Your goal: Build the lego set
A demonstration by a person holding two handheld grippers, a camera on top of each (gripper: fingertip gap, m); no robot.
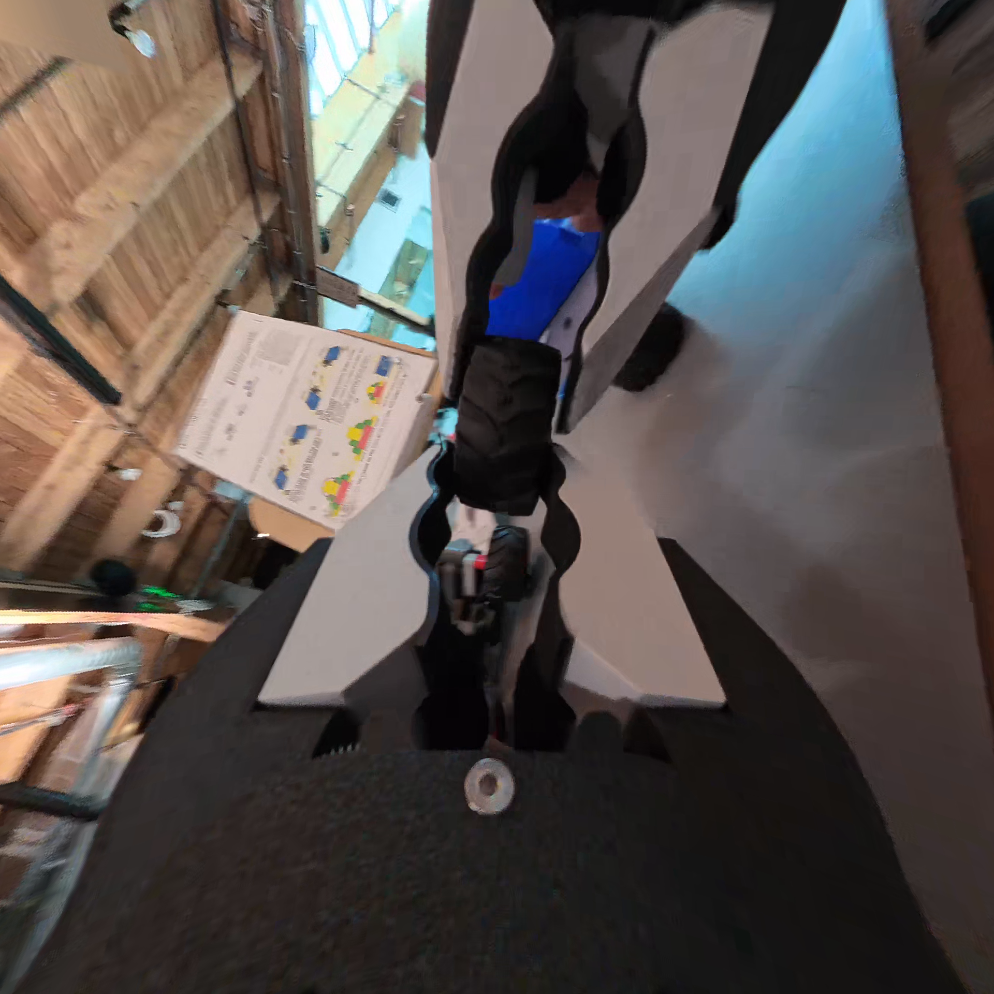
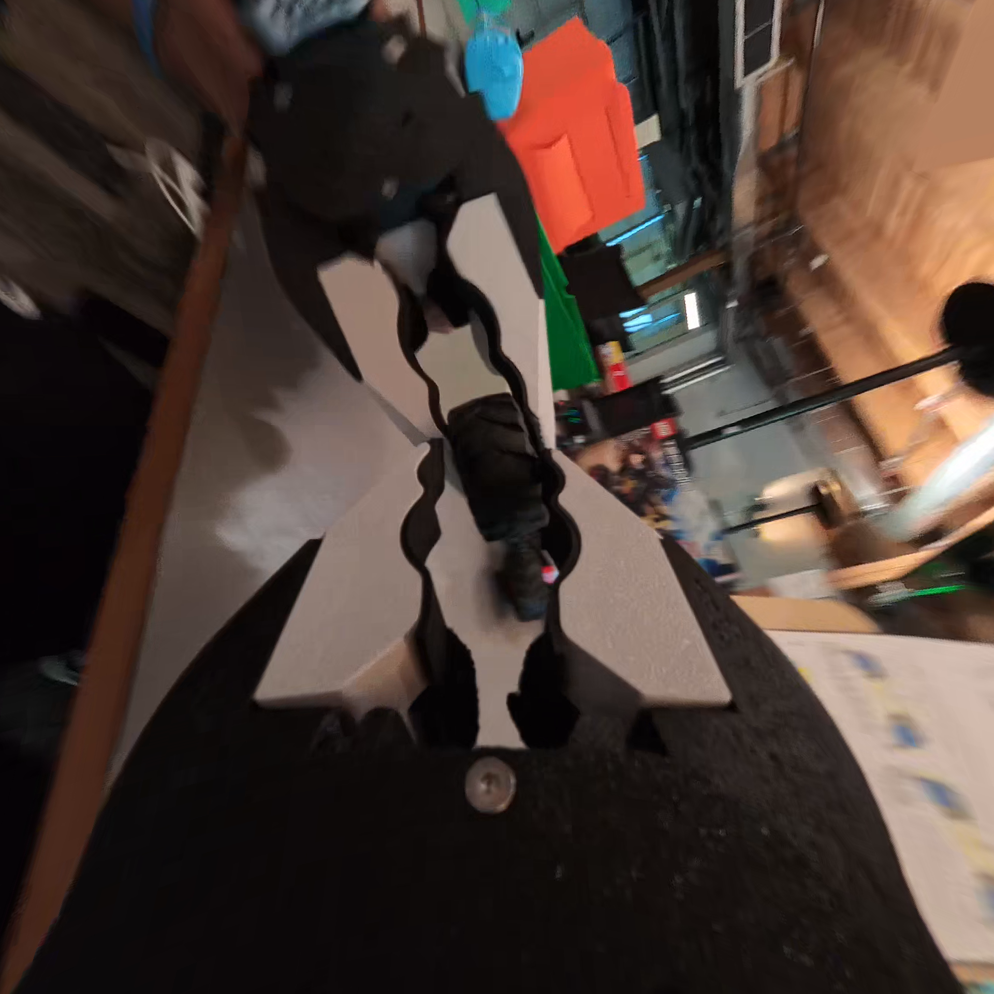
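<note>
Black tyre (image 1: 503, 430) pinched tip to tip between left gripper (image 1: 497, 484) and right gripper (image 2: 492, 484), above white table (image 1: 780, 484). Long axis along both gripper lines. Both closed on tyre, equally near.

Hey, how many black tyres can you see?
2 for certain: a large tyre between the tips of the left gripper and right gripper, and a smaller tyre farther back between the left gripper's fingers. A dark round thing on the table might be a third.
</note>
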